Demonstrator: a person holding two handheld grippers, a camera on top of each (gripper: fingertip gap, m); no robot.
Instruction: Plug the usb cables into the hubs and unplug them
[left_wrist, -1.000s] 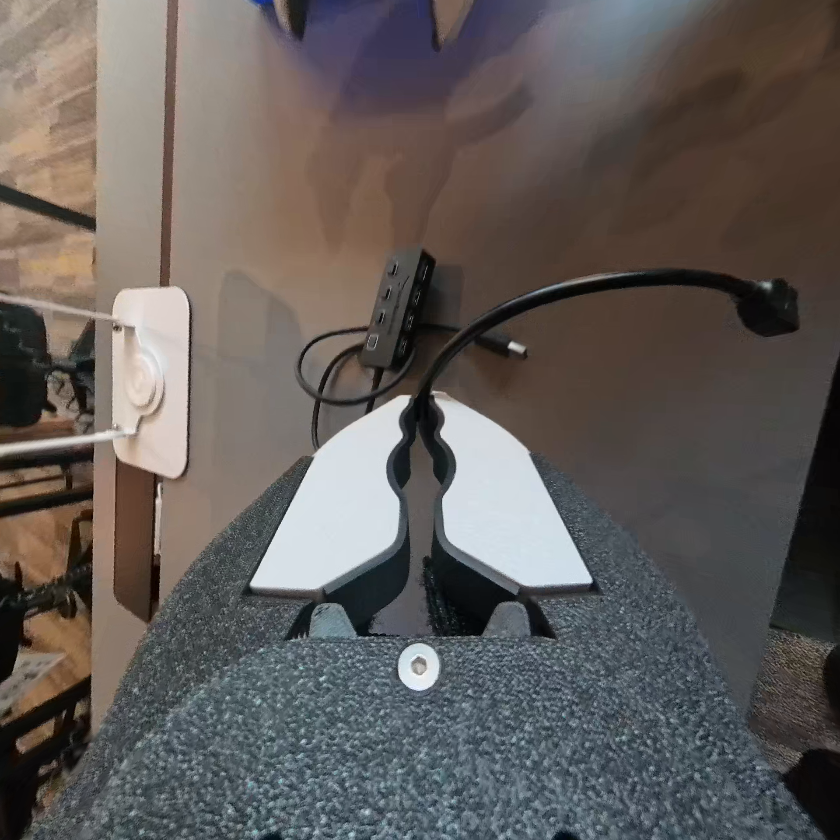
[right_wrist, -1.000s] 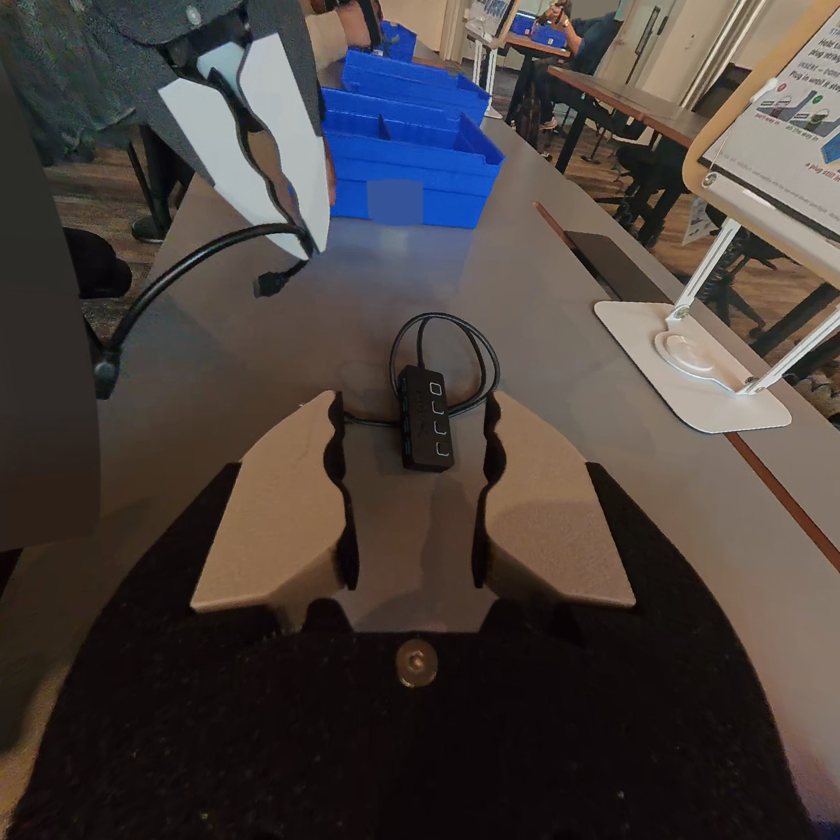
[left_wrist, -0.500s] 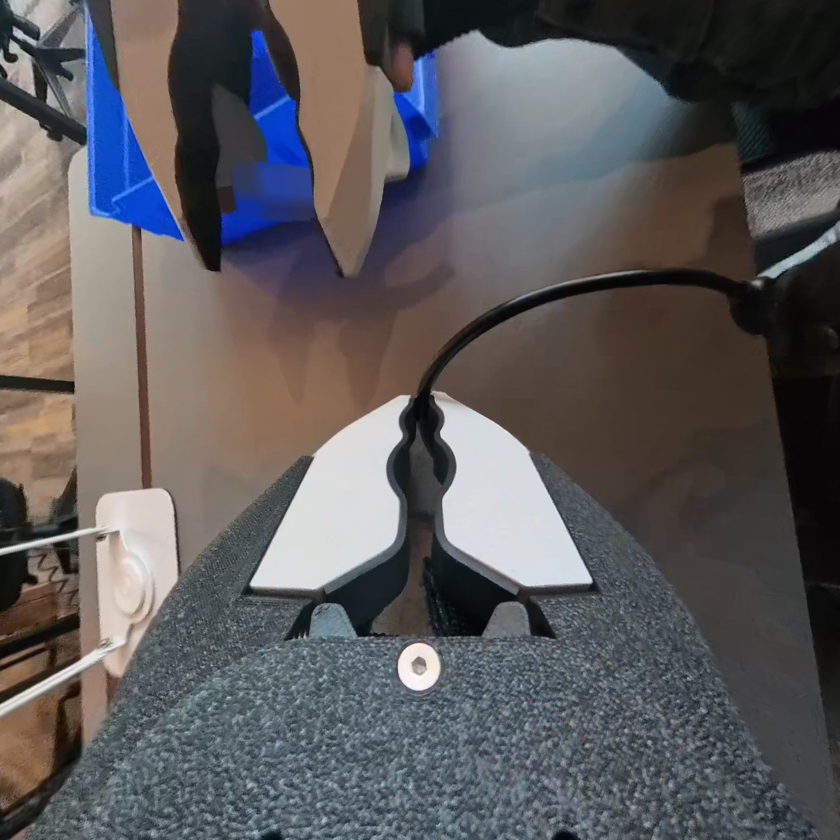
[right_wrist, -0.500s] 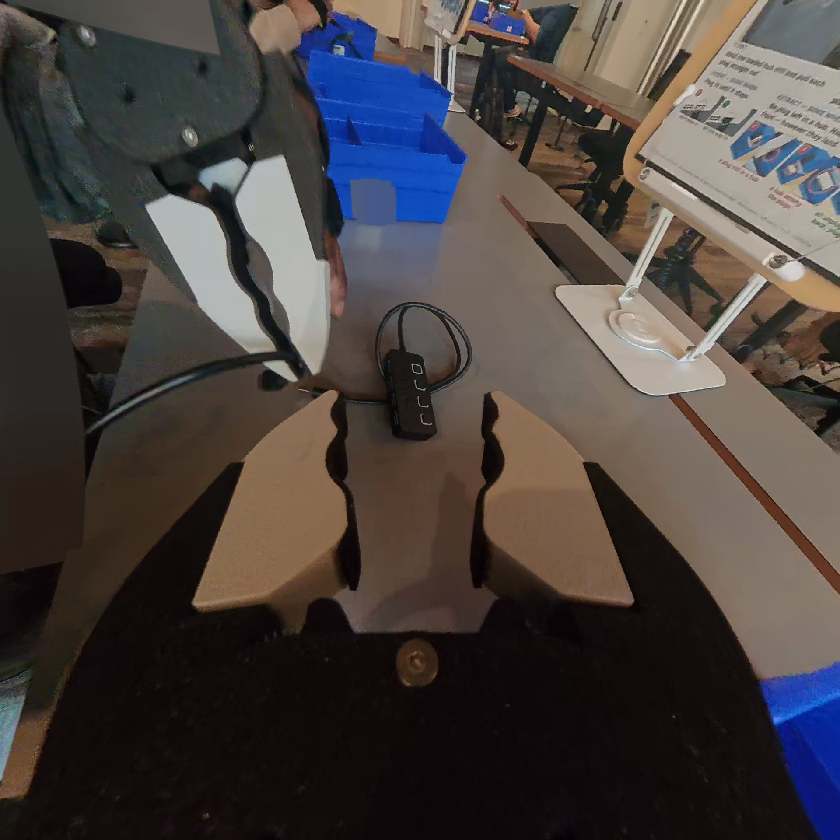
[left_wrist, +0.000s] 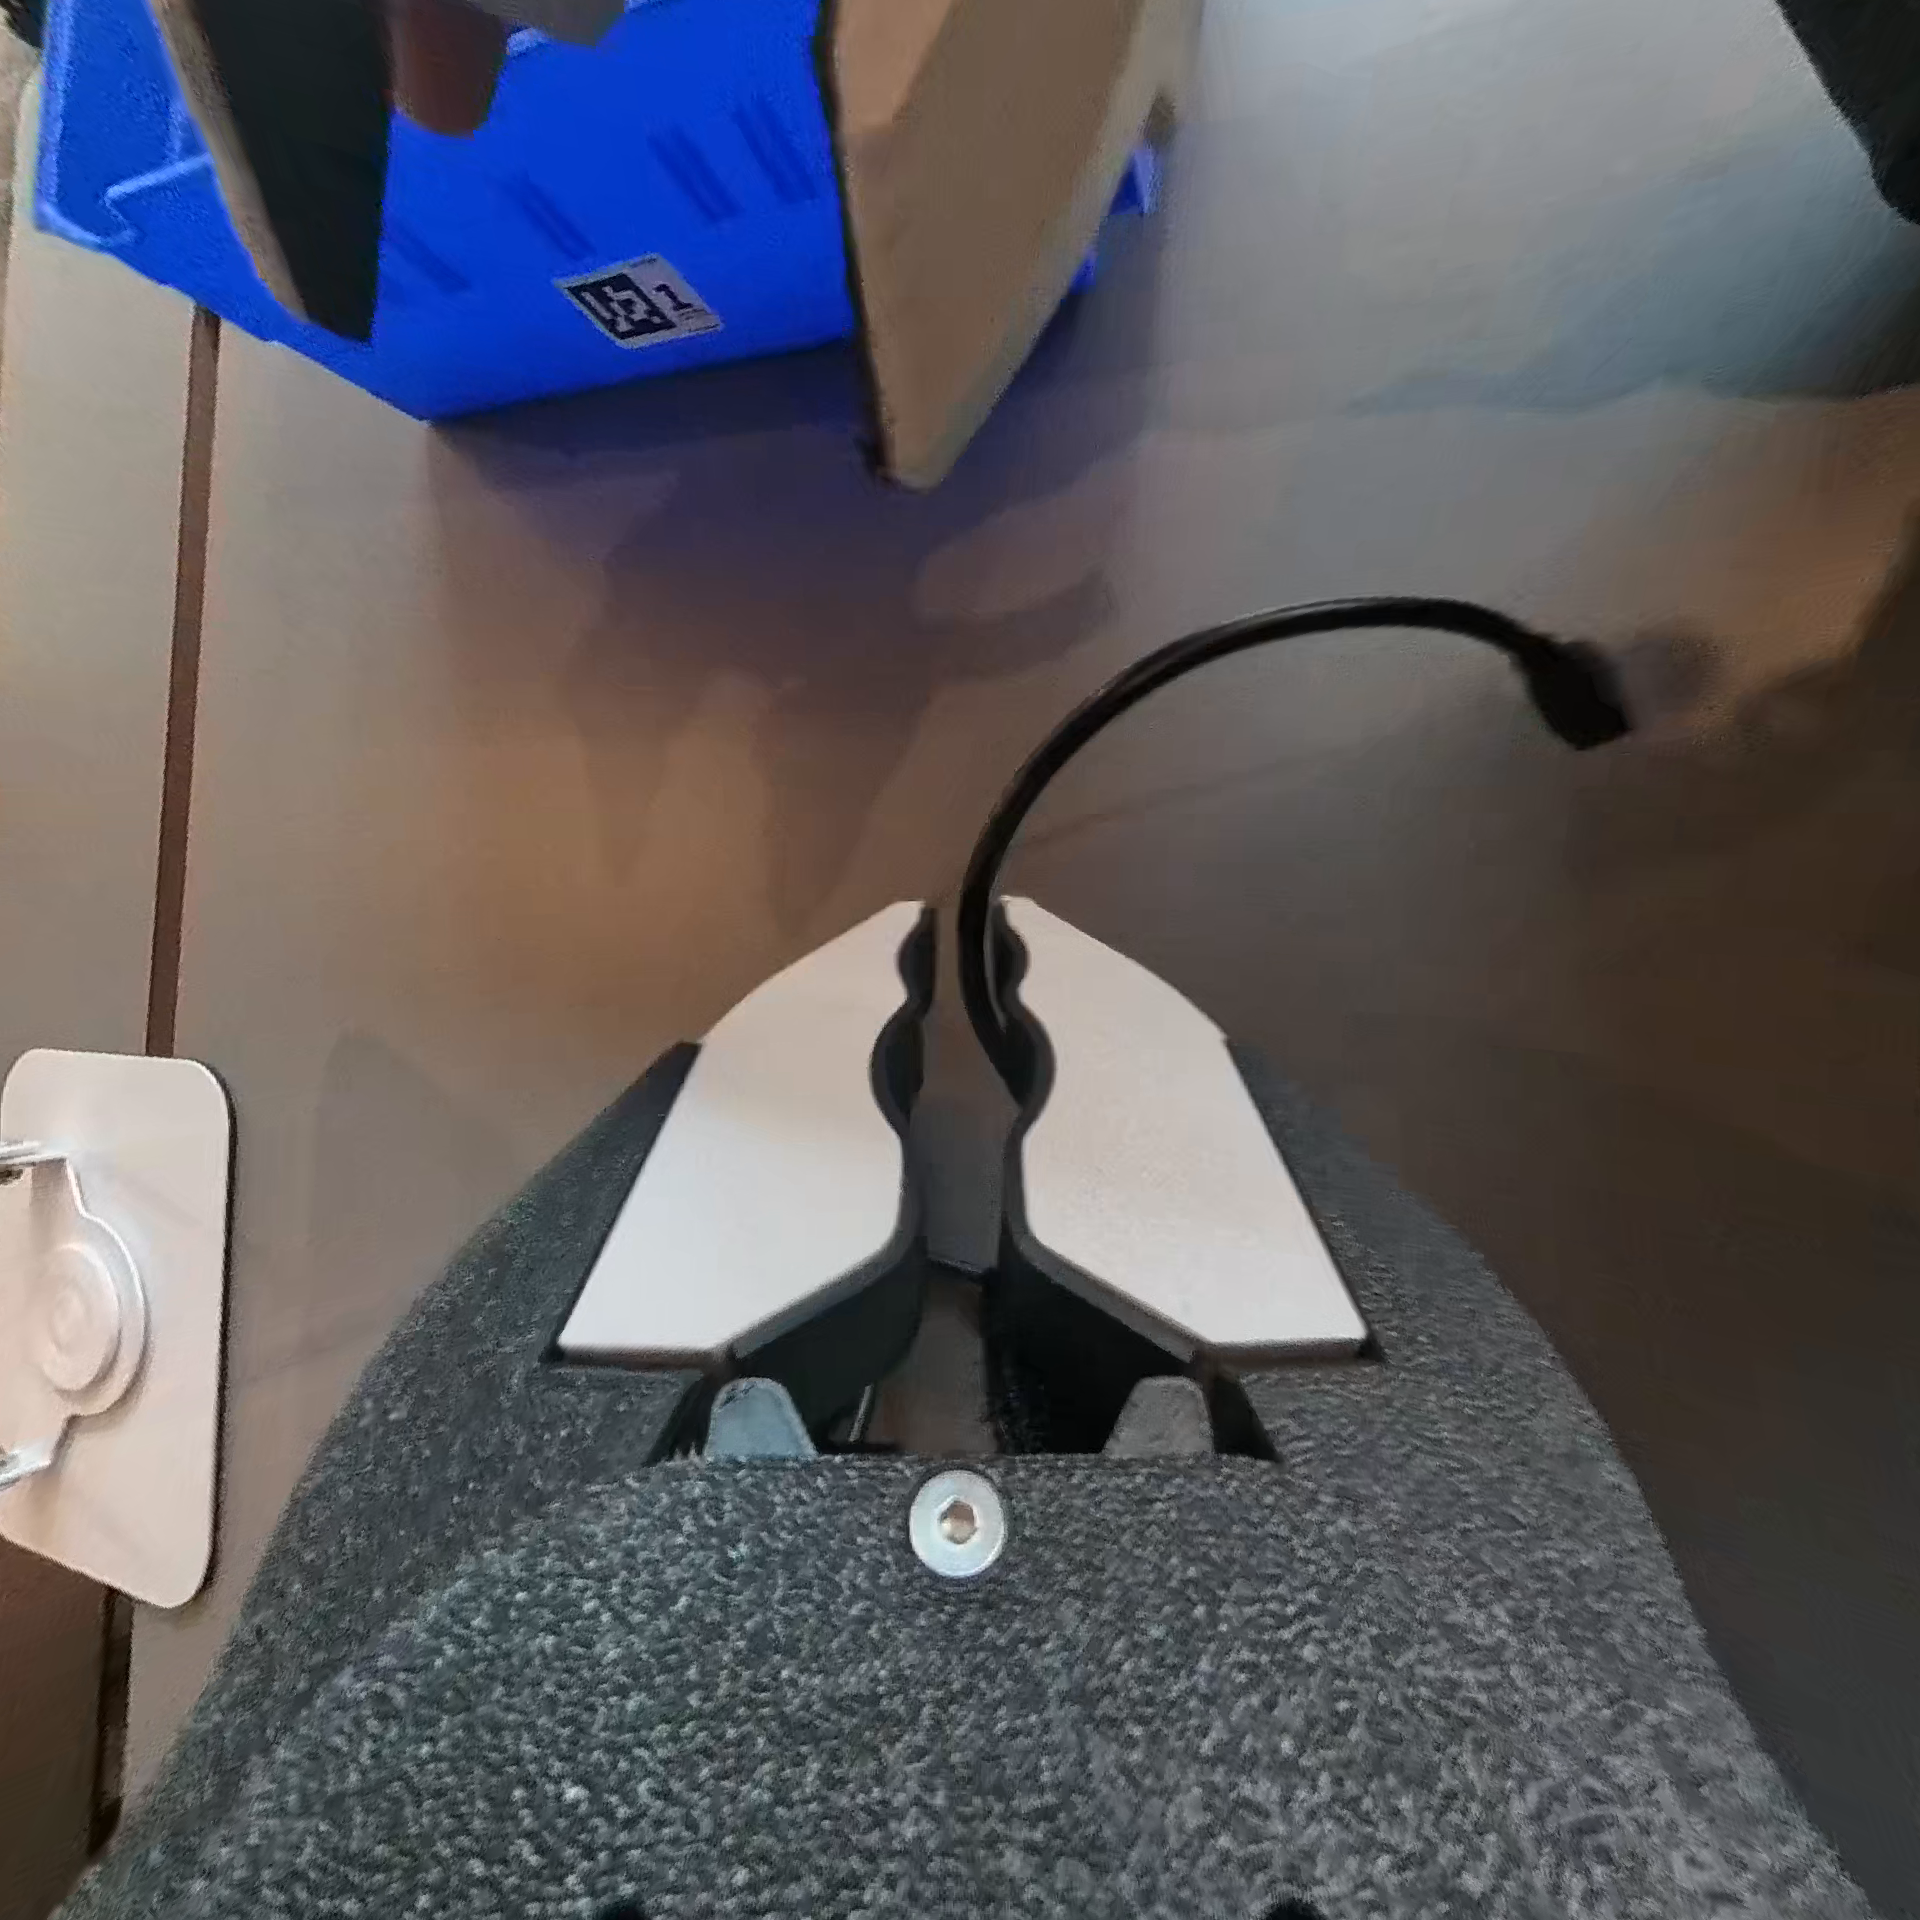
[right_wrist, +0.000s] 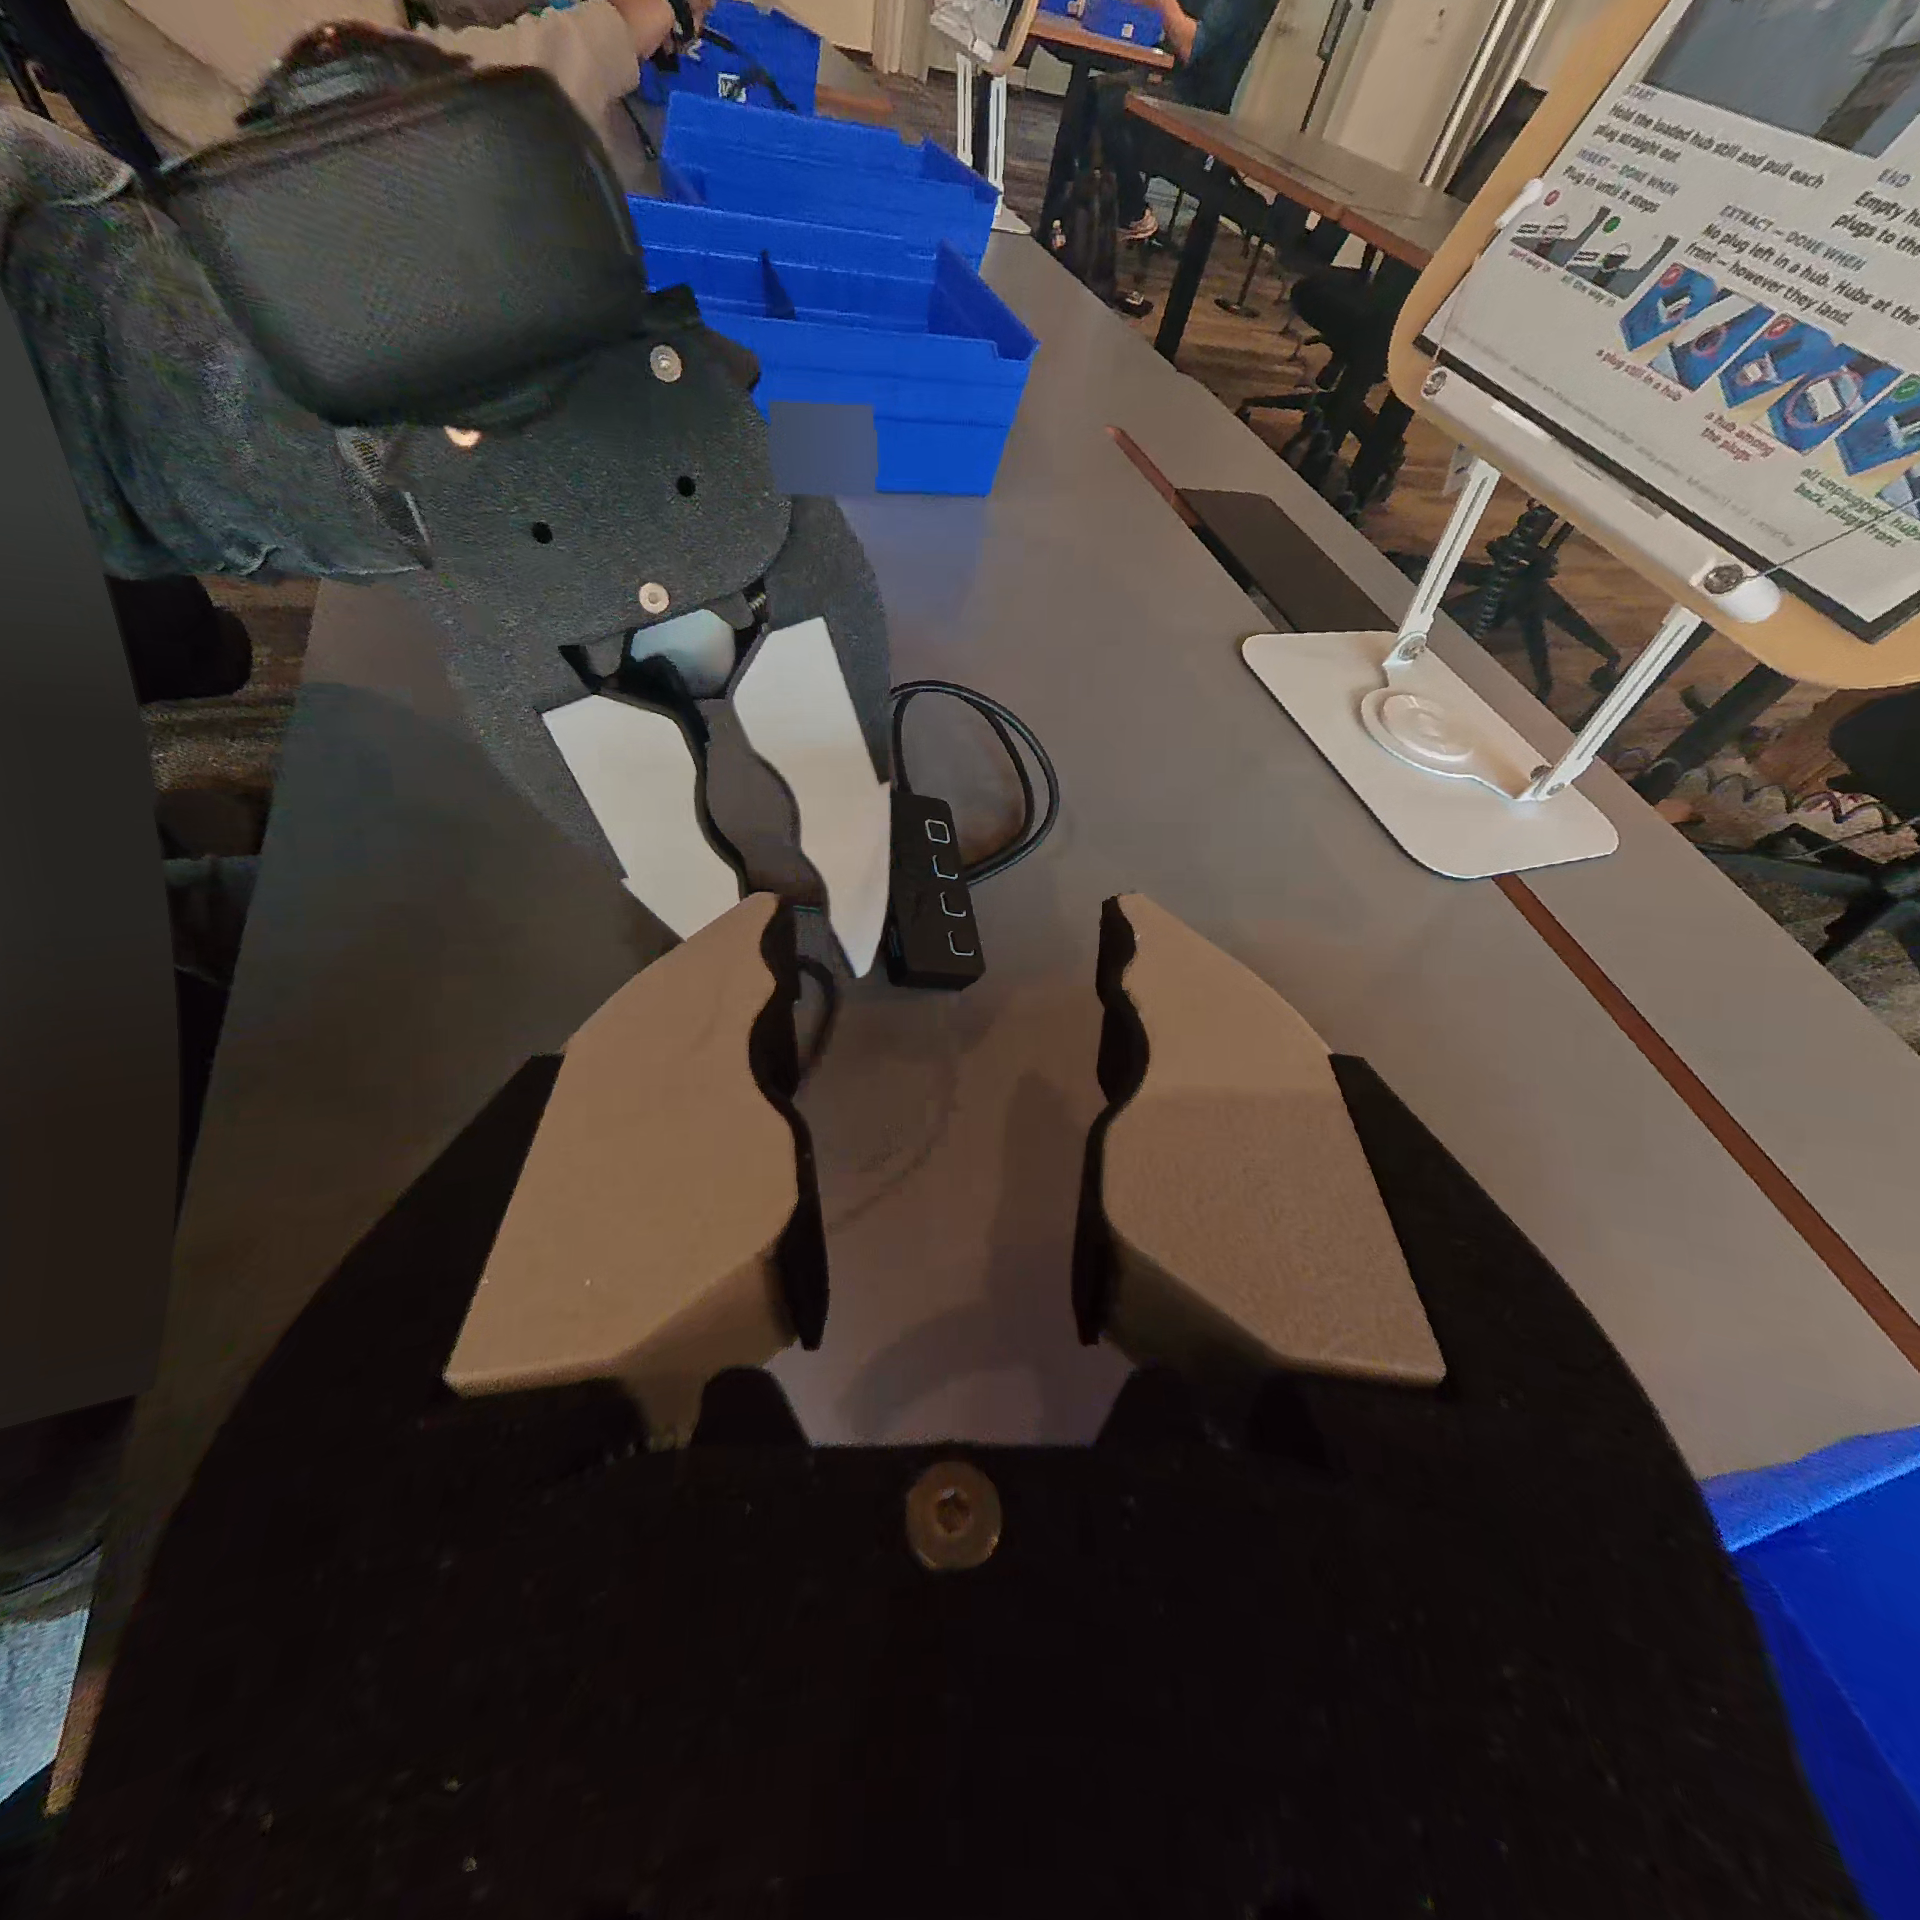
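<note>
Hub (right_wrist: 933, 896) on table (right_wrist: 1195, 935); bins (right_wrist: 862, 343) behind; stand (right_wrist: 1429, 764) right.

Soft indoor light, pretty dim. Left wrist view's smeared with motion blur up top, fisheye bends edges; bench (left_wrist: 520, 727) shows faint shadows.

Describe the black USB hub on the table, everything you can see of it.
The USB hub is a slim black bar, plastic by its look, lying flat on the grey table ahead of the open right gripper. Four pale outlined buttons run in a row along its top. Its own thin black cable loops behind it on the table. The left gripper sits close beside its left edge; whether they touch cannot be told. The ports on its side are too dark to make out.
</note>
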